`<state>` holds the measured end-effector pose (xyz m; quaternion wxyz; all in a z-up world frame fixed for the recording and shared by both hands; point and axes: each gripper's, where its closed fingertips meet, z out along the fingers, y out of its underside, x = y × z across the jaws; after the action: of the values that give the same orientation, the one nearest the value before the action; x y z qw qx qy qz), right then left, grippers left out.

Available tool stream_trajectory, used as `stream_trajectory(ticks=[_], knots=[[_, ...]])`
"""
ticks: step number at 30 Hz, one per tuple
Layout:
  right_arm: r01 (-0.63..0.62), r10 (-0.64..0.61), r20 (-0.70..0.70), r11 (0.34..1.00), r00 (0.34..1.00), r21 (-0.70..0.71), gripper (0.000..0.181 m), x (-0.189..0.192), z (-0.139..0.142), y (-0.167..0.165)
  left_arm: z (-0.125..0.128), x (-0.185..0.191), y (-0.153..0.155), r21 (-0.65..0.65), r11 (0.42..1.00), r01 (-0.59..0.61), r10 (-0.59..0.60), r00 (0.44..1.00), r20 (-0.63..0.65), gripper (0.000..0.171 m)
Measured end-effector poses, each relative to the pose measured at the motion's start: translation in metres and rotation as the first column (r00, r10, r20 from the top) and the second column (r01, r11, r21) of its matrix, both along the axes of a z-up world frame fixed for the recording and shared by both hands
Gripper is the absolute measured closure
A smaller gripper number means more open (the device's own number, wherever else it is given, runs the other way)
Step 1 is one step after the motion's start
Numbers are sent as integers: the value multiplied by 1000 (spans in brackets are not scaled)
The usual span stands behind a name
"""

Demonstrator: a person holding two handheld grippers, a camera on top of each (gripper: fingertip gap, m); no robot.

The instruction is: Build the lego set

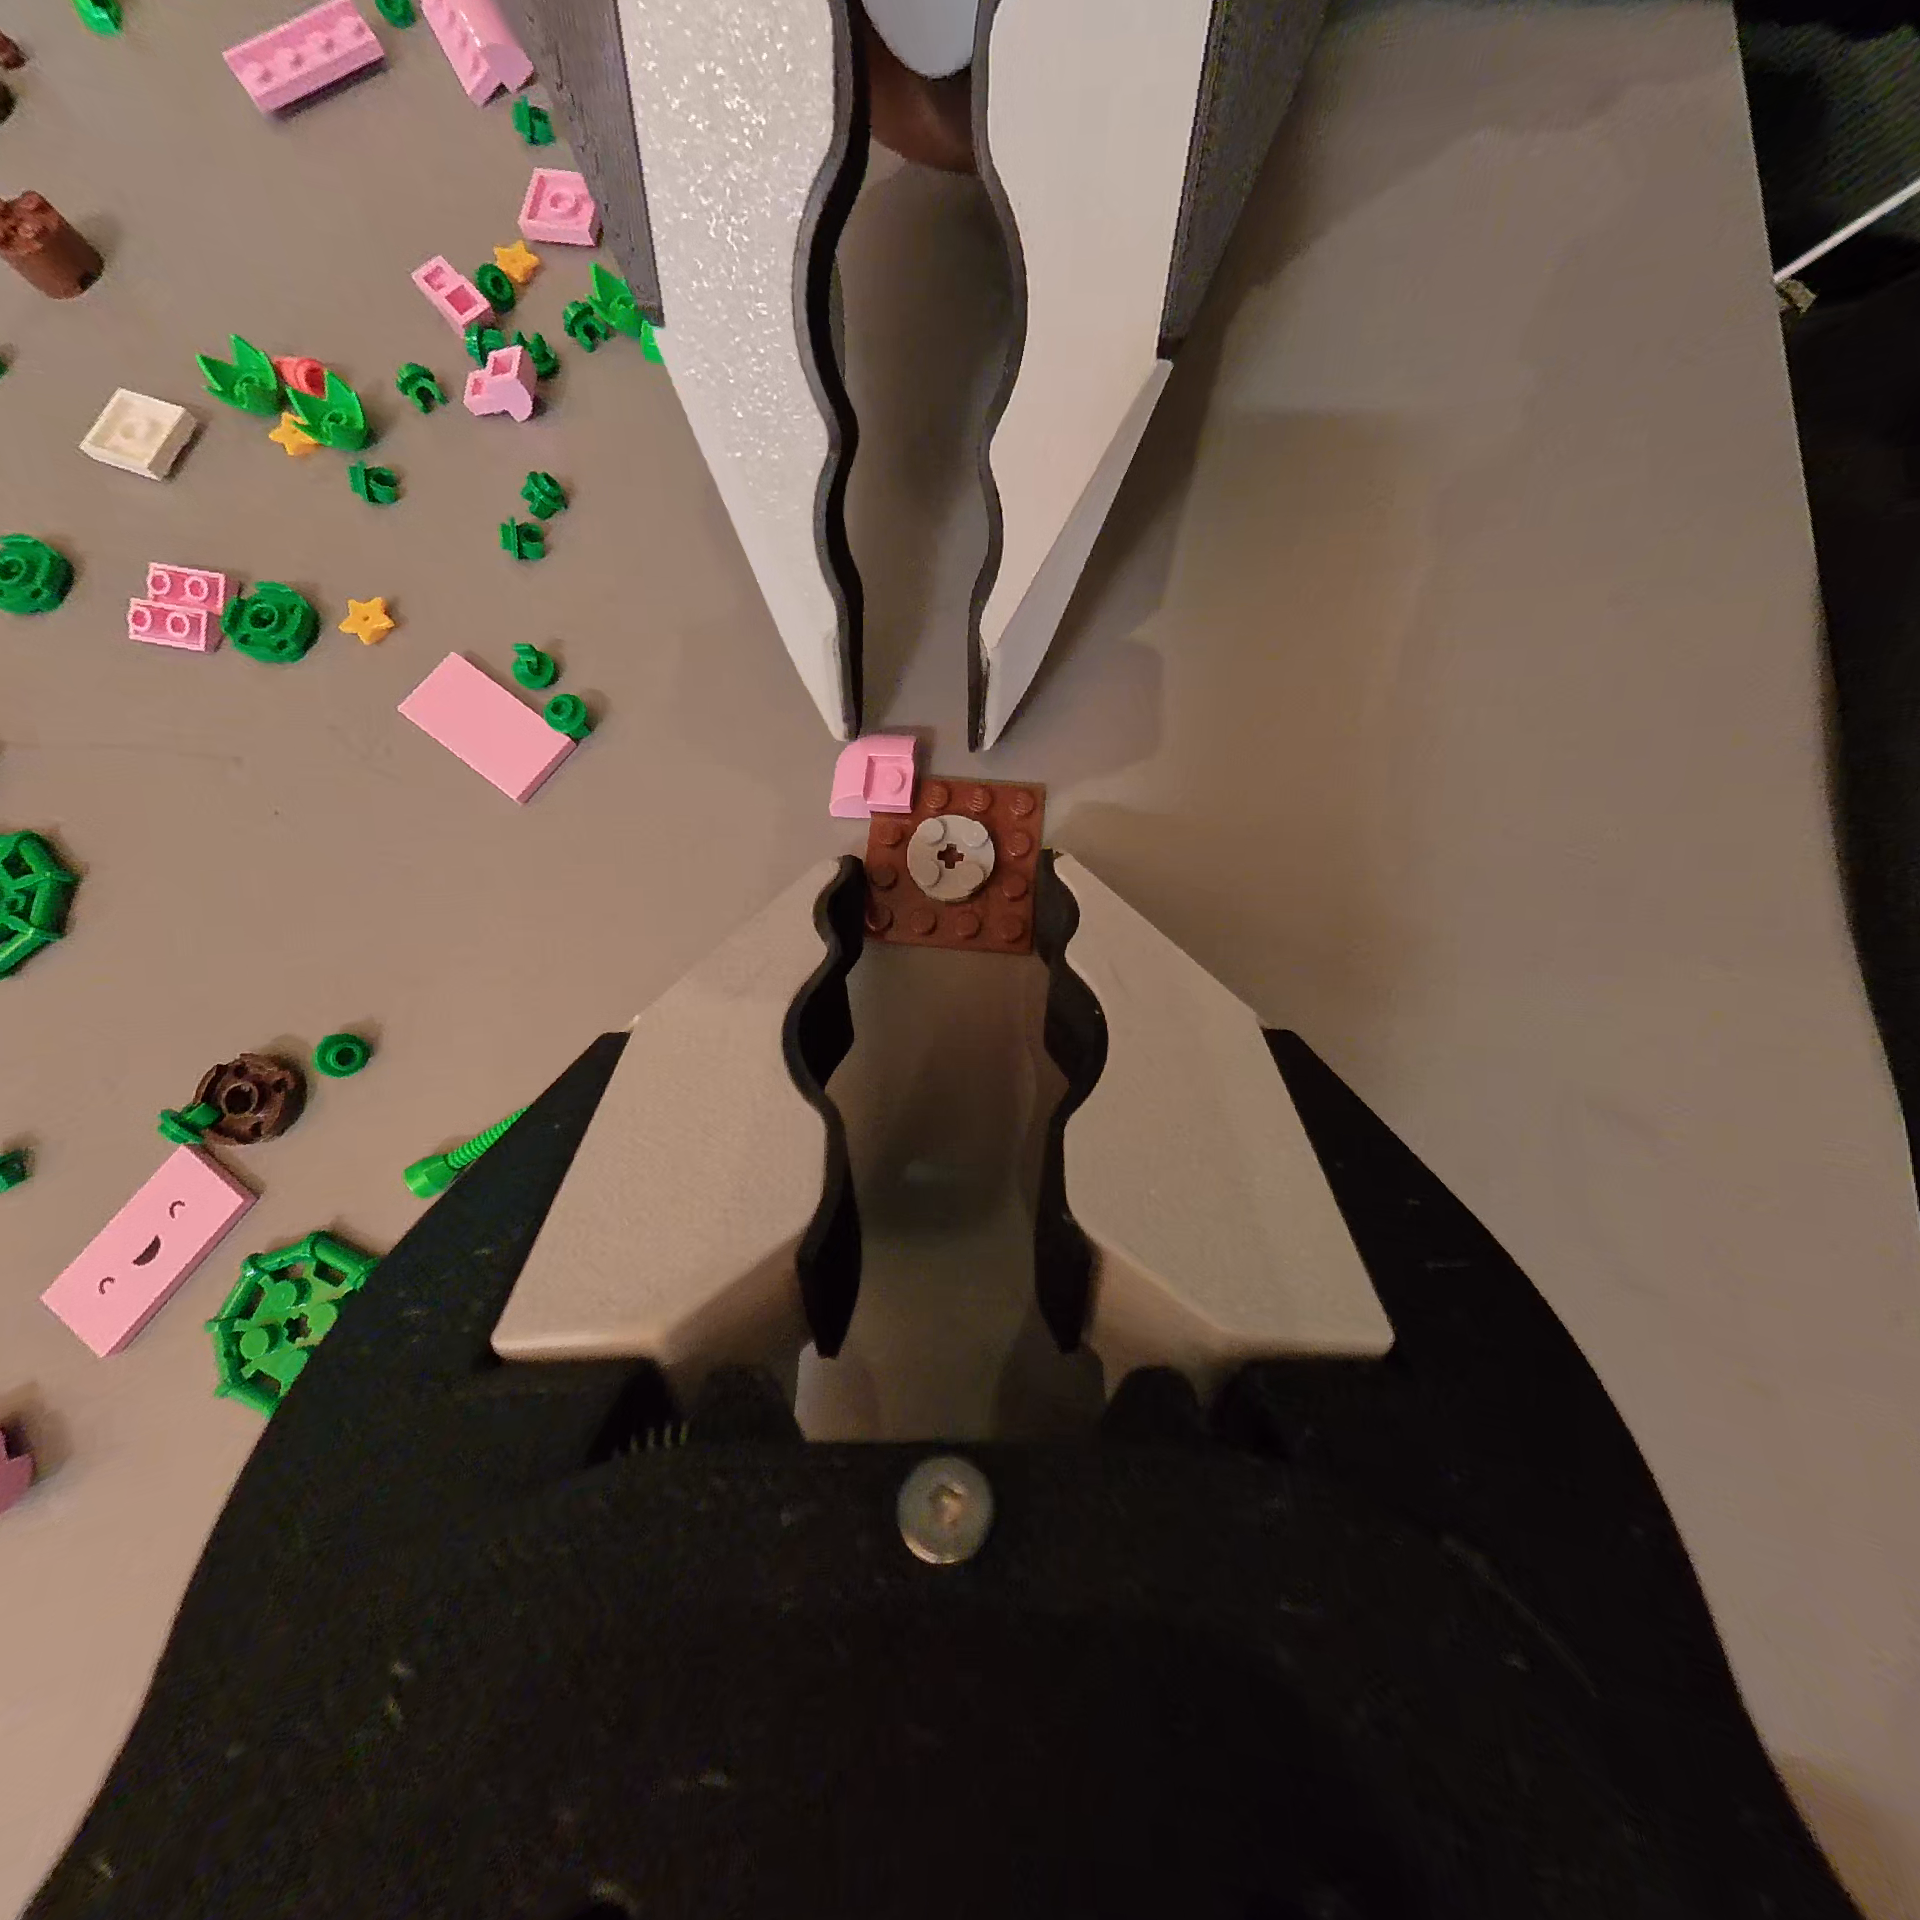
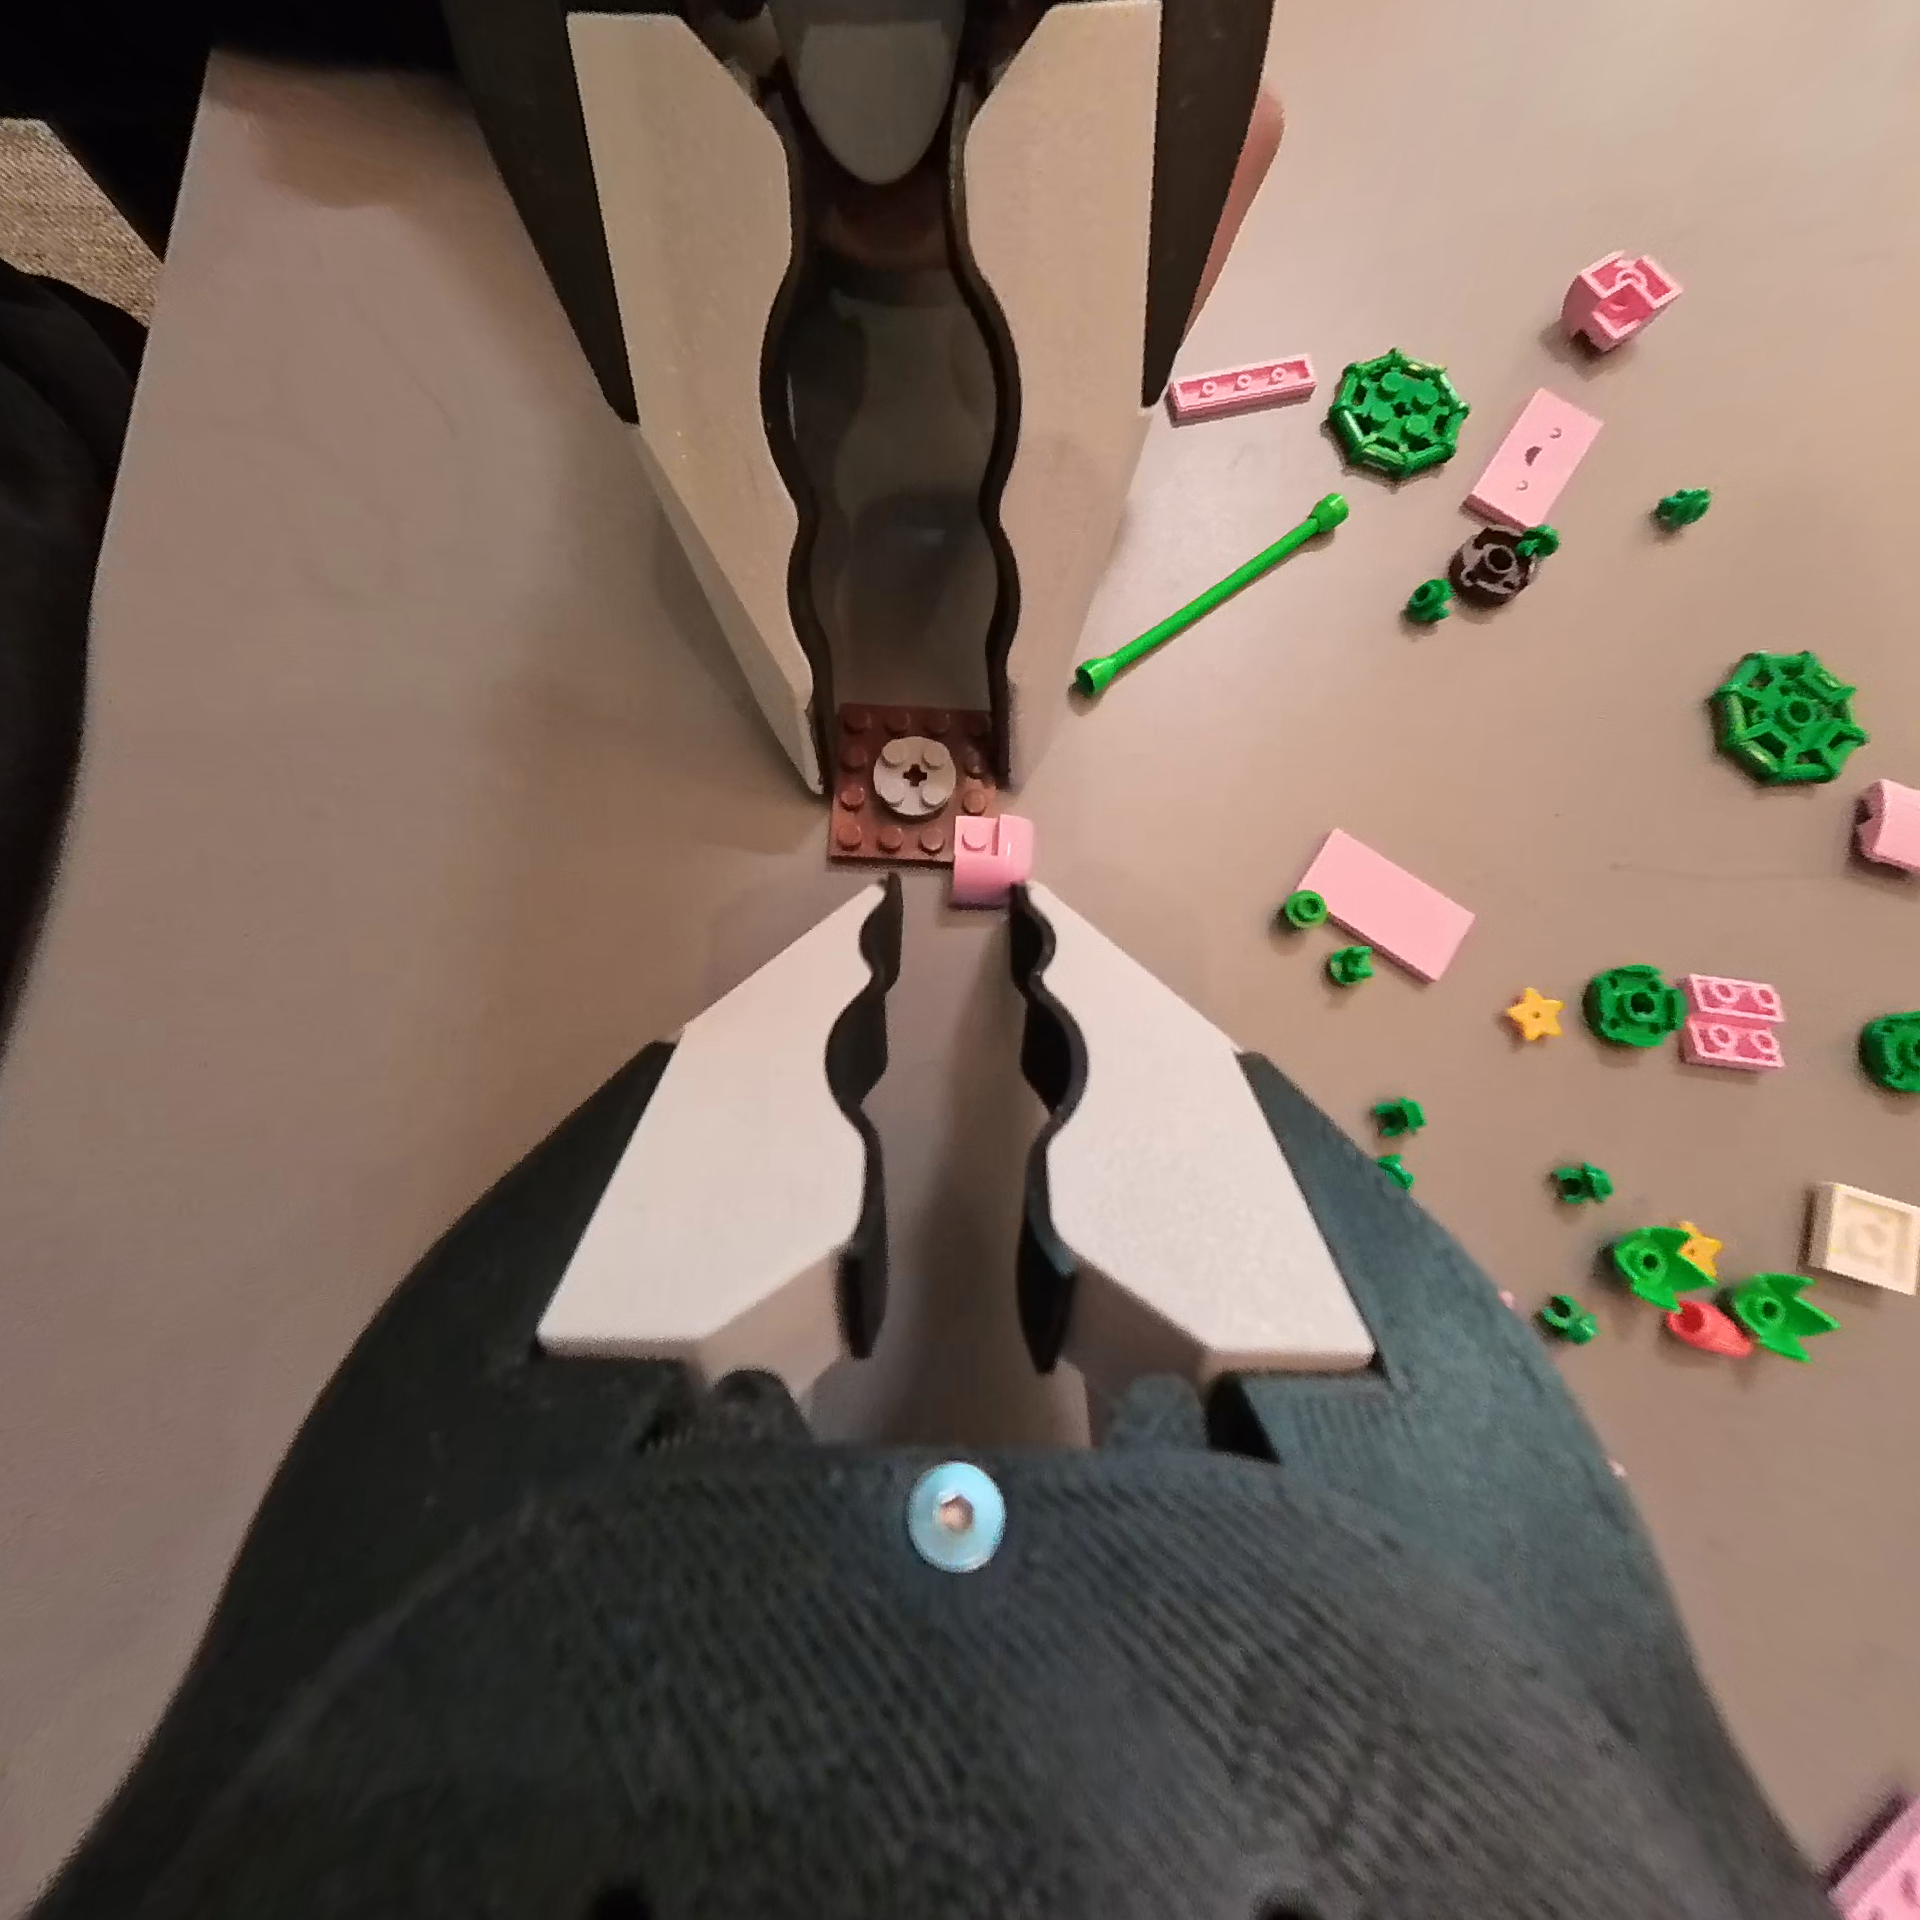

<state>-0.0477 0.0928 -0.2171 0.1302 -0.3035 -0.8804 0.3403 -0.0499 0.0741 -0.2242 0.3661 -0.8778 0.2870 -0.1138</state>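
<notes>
The plate (image 1: 954, 864) lies flat on the table (image 1: 1455, 831), clamped at its sides by the left gripper (image 1: 951, 873). The pink brick (image 2: 992, 860) sits on its corner, touching one fingertip of the released right gripper (image 2: 954, 888).

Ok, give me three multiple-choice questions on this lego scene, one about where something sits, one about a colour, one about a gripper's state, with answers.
1. Where is the small pink curved brick?
A. At a corner of the brown plate
B. Between the right gripper's fingers
C. Beside the long green bar

2. What colour is the round piece in the middle of the brown plate?
A. Green
B. Grey
C. Yellow

3. What is the left gripper doing?
A. Open over bare table
B. Shut on a pink tile
C. Shut on the brown plate

Answers: 1 A, it sits at the plate's corner, just past the right gripper. 2 B, it is grey with a cross hole. 3 C, its fingertips press the plate's two sides.
</notes>
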Motion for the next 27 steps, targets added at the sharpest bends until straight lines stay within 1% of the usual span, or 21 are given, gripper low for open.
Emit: stream_trajectory(ticks=[5,10,13,15,21,24,27], knots=[[9,-9,-14,1000,1000,-1,161,-1,3,2,0,0,0,0,1000,0,0,1000,0,140],[16,-19,-69,999,997,-30,151,-8,9,-2,0,0,0,0,1000,0,0,1000,0,140],[3,-4,-48,1000,999,-23,149,-6,3,-6,0,0,0,0,1000,0,0,1000,0,140],[-7,7,-35,1000,999,-14,151,-4,0,-7,0,0,0,0,1000,0,0,1000,0,140],[9,-10,-48,1000,999,-21,149,-6,5,-3,0,0,0,0,1000,0,0,1000,-1,139],[18,-21,-74,999,997,-44,156,-9,12,-4,0,0,0,0,1000,0,0,1000,-1,140],[57,-62,-100,997,993,-59,174,-15,17,-2,0,0,0,0,1000,0,0,1000,-1,140]])
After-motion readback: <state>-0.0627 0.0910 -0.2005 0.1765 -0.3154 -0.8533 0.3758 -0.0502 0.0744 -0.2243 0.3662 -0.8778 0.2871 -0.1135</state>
